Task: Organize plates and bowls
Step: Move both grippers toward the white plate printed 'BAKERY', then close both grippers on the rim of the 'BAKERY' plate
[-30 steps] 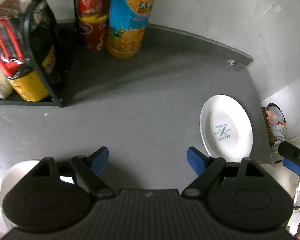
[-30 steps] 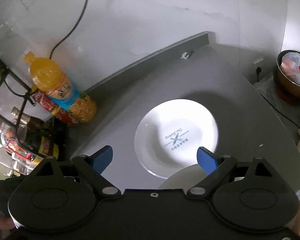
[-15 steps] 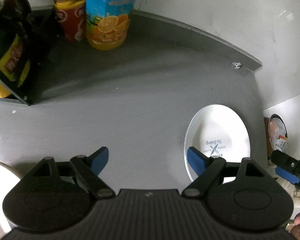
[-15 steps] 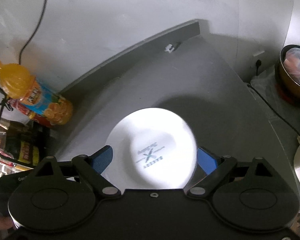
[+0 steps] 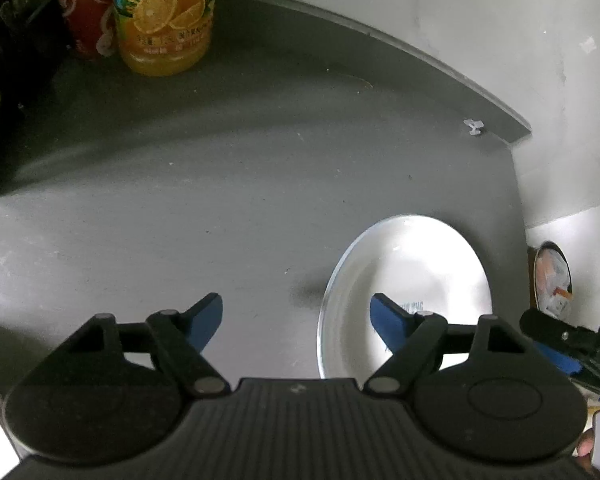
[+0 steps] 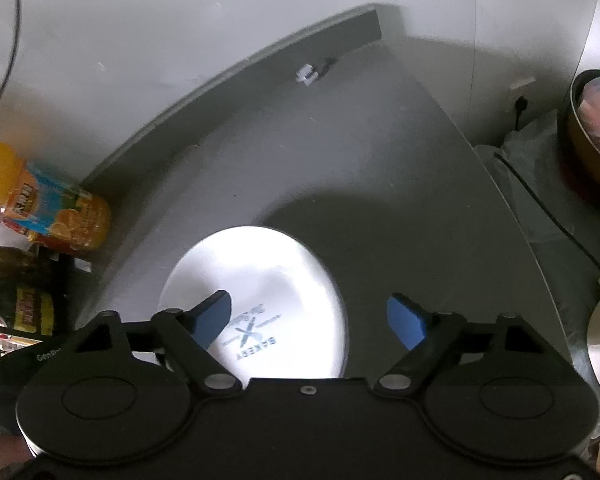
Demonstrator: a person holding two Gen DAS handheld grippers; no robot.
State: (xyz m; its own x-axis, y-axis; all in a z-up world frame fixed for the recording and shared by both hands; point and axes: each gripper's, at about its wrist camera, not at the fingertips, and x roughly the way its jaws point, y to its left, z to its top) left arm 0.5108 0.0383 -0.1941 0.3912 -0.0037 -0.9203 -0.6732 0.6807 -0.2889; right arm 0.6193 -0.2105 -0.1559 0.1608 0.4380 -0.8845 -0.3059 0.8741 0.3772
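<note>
Both wrist views look steeply down, sharing the white plate (image 5: pixel 420 264) (image 6: pixel 268 272).

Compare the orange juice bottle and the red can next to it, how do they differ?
The orange juice bottle is orange with a blue fruit-printed label; the red can is red with white markings. The bottle looks wider and stands nearer the plate. Both stand upright, side by side, at the counter's back edge.

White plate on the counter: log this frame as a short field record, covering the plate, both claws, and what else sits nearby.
plate: round white plate with a dark printed logo, lying flat on the grey countertop
left claw: left claw open, empty, its right blue finger over the plate's rim
right claw: right claw open, empty, its left blue finger over the plate
nearby: orange juice bottle and red can at the back left, by the wall
small item: white plastic clip at the backsplash
</note>
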